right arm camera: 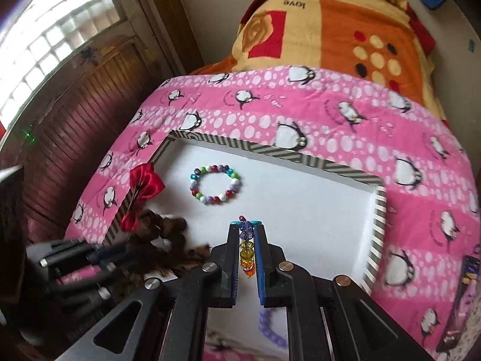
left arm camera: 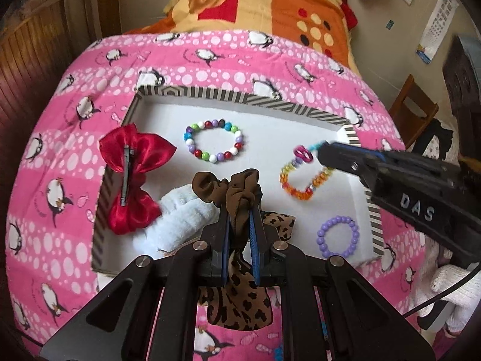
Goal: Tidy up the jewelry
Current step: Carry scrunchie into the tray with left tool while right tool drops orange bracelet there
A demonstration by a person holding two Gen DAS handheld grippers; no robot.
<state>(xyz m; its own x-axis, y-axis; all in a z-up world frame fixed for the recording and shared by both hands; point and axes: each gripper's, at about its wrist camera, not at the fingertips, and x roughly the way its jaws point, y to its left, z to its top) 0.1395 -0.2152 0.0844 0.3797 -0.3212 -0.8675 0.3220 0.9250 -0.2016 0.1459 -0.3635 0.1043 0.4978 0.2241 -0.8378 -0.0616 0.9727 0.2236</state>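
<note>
A shallow white box (left arm camera: 270, 126) (right arm camera: 300, 204) with a striped rim lies on the pink penguin bedspread. My left gripper (left arm camera: 239, 207) is shut on a brown leopard-print scrunchie (left arm camera: 240, 300), held over the box's near edge. From the right my other gripper (left arm camera: 323, 149) (right arm camera: 247, 228) is shut on a rainbow bead bracelet (left arm camera: 300, 180) (right arm camera: 247, 258) that dangles over the box floor. Inside lie a multicoloured bead bracelet (left arm camera: 214, 143) (right arm camera: 215, 187), a purple bead bracelet (left arm camera: 338, 236) (right arm camera: 272, 328), and a pale blue fluffy scrunchie (left arm camera: 180, 219). A red satin bow clip (left arm camera: 132, 177) (right arm camera: 141, 195) rests across the left rim.
An orange and yellow blanket (left arm camera: 270, 9) (right arm camera: 345, 24) is piled at the head of the bed. A wooden panelled wall (right arm camera: 75, 120) and a window run along the left. A wooden chair (left arm camera: 412, 111) stands to the right.
</note>
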